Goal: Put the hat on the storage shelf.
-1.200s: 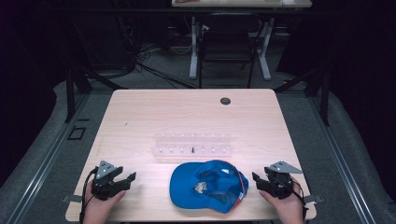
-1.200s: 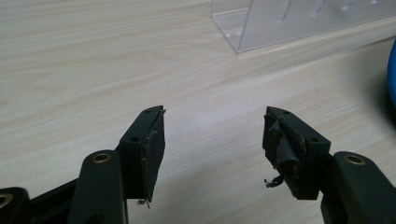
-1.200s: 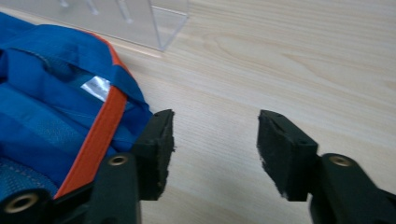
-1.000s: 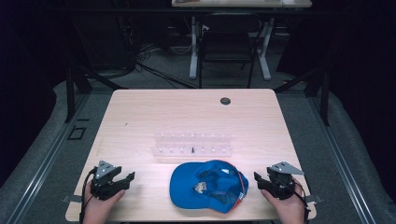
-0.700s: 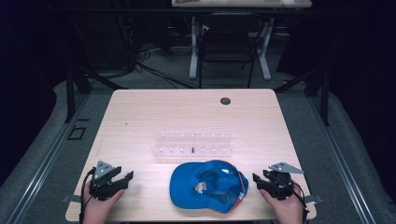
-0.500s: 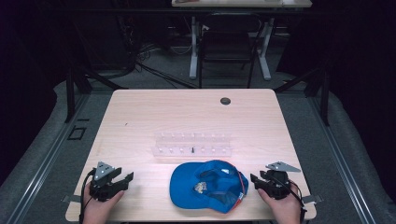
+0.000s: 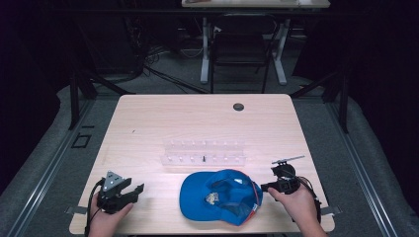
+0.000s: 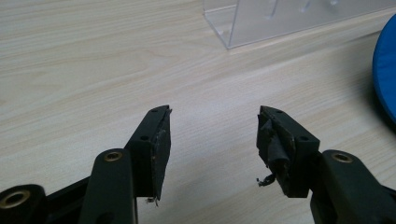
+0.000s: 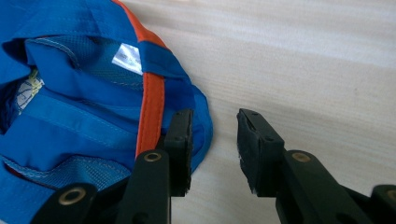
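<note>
the blue cap (image 7: 220, 196) lies upside down on the near middle of the wooden table (image 7: 148, 123), just in front of a clear acrylic rack (image 7: 203, 152). the right gripper (image 7: 276, 183) sits at the cap's right edge, jaws spread with nothing between them; in the right gripper view one jaw overlaps the cap's (image 9: 84, 107) rim. the left gripper (image 8: 212, 135), jaws also spread and empty, rests well apart to the cap's left. the cap is bright blue with an orange band (image 9: 150, 109) and a white label (image 9: 127, 58) inside.

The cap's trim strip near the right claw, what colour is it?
Orange, on a blue cap; clearest in the right gripper view.
</note>
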Motion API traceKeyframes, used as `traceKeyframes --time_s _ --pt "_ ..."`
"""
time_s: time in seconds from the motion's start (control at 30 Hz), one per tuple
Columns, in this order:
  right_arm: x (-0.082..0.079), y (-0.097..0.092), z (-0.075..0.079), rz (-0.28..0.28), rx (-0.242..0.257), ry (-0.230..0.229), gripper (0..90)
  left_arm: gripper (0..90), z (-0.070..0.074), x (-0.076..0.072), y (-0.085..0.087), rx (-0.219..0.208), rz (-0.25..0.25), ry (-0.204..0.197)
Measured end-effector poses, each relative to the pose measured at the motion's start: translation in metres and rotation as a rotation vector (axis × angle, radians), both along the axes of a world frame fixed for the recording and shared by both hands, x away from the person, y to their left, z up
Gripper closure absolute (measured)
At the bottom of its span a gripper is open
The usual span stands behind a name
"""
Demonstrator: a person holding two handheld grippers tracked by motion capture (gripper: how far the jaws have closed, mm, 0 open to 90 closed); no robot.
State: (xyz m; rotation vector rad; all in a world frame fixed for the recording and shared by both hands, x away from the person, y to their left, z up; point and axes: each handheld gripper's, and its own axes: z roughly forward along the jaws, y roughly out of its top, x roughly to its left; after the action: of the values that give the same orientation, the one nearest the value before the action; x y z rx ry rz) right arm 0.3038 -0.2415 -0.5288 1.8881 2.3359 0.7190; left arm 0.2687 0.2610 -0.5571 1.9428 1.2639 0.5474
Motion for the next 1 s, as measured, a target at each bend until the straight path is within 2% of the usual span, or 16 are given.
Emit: traceKeyframes --time_s 0.03,0.07,0.1,0.2,0.23,0.27,0.33,0.47,0.6,1.0 --pt "0.003 0.000 0.000 -0.001 0.002 0.030 65.7 45.1 0.000 0.000 0.000 0.000 0.001 0.000" --pt "0.003 0.000 0.000 -0.001 0.002 0.030 65.7 45.1 0.000 0.000 0.000 0.000 0.001 0.000" --pt "0.007 0.000 0.001 -0.009 0.025 0.081 65.7 45.1 0.000 0.000 0.000 -0.002 -0.002 0.002" --pt "0.010 0.003 0.000 0.000 0.018 0.119 65.9 45.1 0.000 0.000 0.000 -0.002 -0.001 0.001" --pt "0.010 0.003 0.000 0.000 0.018 0.119 65.9 45.1 0.000 0.000 0.000 -0.002 -0.001 0.001" --pt "0.012 0.006 0.000 0.008 -0.003 0.149 66.2 45.1 0.001 0.000 0.000 -0.002 0.001 0.002" --pt "0.013 0.007 -0.002 0.006 -0.005 0.165 66.4 45.1 0.000 0.000 0.000 0.002 0.001 0.005" --pt "0.015 0.010 -0.005 -0.005 -0.011 0.179 66.7 45.3 0.000 0.000 0.000 -0.002 0.002 0.010" --pt "0.015 0.011 -0.007 -0.020 0.020 0.184 67.9 45.3 -0.001 0.001 0.000 -0.001 0.000 0.011" --pt "0.015 0.020 -0.017 -0.012 -0.033 0.207 69.0 45.3 -0.002 0.001 -0.001 0.006 -0.001 0.014"
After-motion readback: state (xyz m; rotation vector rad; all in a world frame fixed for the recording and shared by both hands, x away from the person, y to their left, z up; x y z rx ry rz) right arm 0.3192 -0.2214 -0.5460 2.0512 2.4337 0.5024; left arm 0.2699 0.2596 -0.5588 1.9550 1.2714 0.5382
